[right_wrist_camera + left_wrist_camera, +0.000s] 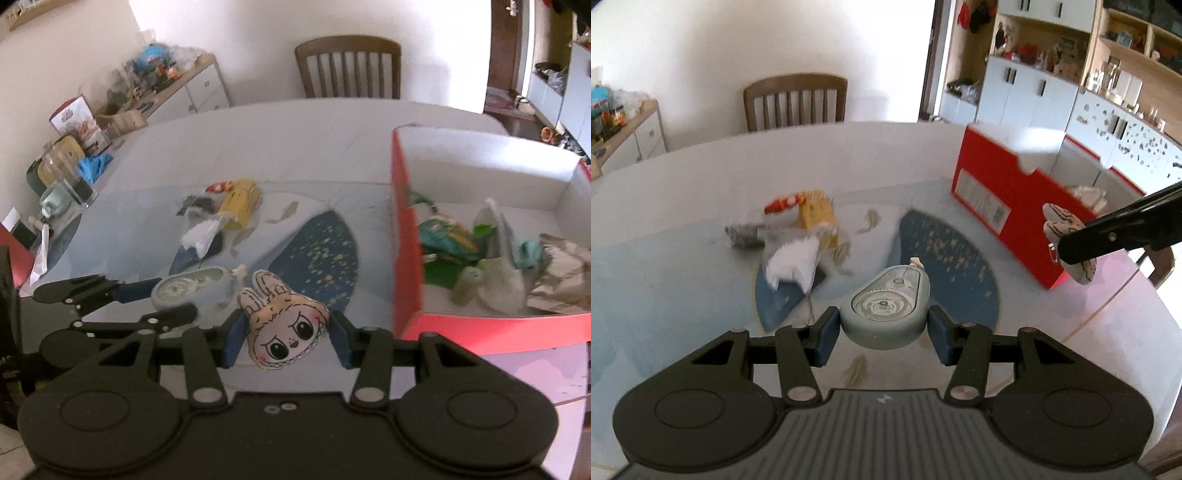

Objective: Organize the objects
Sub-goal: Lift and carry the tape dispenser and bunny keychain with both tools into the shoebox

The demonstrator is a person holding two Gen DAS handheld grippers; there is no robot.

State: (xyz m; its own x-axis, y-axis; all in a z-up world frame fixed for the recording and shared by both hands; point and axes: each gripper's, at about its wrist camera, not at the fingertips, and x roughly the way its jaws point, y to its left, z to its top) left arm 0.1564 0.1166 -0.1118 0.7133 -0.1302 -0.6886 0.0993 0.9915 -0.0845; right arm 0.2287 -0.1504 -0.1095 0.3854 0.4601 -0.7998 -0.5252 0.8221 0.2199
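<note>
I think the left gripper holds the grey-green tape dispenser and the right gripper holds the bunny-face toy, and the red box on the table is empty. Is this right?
Not quite: the red box is not empty. The right wrist view shows green packets and other items already inside it. The rest holds: the left gripper grips the grey-green tape dispenser, and the right gripper grips the bunny-face toy.

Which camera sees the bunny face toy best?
The right wrist view: the bunny toy faces the camera, held between the right gripper pads. The left wrist view catches it only edge-on at the side, partly behind that gripper's finger.
</note>
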